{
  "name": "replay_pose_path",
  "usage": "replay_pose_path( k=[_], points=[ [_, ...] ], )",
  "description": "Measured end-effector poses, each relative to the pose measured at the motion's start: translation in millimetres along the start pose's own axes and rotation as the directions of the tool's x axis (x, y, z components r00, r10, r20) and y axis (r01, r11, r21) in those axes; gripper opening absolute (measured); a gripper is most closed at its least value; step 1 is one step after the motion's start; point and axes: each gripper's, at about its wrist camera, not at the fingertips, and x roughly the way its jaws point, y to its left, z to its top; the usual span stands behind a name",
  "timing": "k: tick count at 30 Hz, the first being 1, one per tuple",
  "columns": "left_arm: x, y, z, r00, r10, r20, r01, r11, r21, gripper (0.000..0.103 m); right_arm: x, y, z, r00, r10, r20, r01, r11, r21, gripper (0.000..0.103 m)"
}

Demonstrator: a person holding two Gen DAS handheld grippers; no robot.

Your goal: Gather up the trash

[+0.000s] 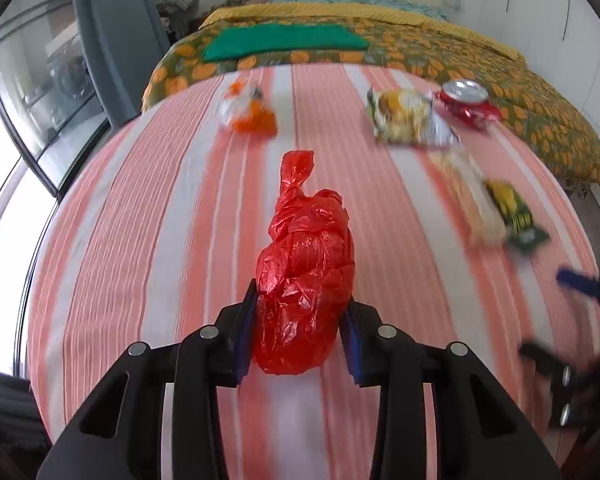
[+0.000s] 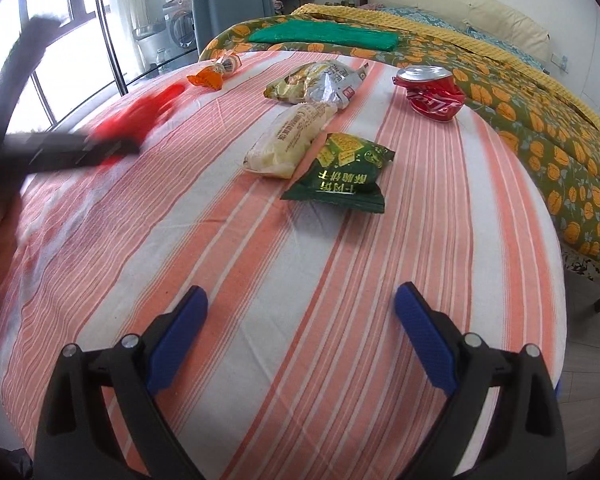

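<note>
Black hand-held gripper (image 2: 300,312) frames, silver pivot screws, textured blue finger pads (image 2: 424,344).

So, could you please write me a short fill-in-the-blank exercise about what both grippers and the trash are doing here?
1. The left gripper is shut on a ____ plastic bag.
2. The right gripper is ____, holding nothing.
3. The crushed can lies on the ____ cloth.
4. The green packet touches the ____ packet beside it.

Missing words: red; open; striped; pale yellow
</note>
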Motion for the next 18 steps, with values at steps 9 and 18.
replay_pose_path(
  k=[9, 18],
  points=[
    [-9.0, 9.9, -42.9, 0.997, 0.076, 0.031, -0.074, 0.995, -0.063, 0.088, -0.1, -0.3, -0.1, 1.000, 0.001, 0.000, -0.001, 1.000, 0.001, 0.092],
    [-1.5, 21.1, -40.9, 0.998, 0.057, 0.020, -0.054, 0.992, -0.112, 0.099, -5.4, -14.4, -1.5, 1.000, 0.000, 0.024, -0.002, 0.996, 0.090, 0.091]
  ],
)
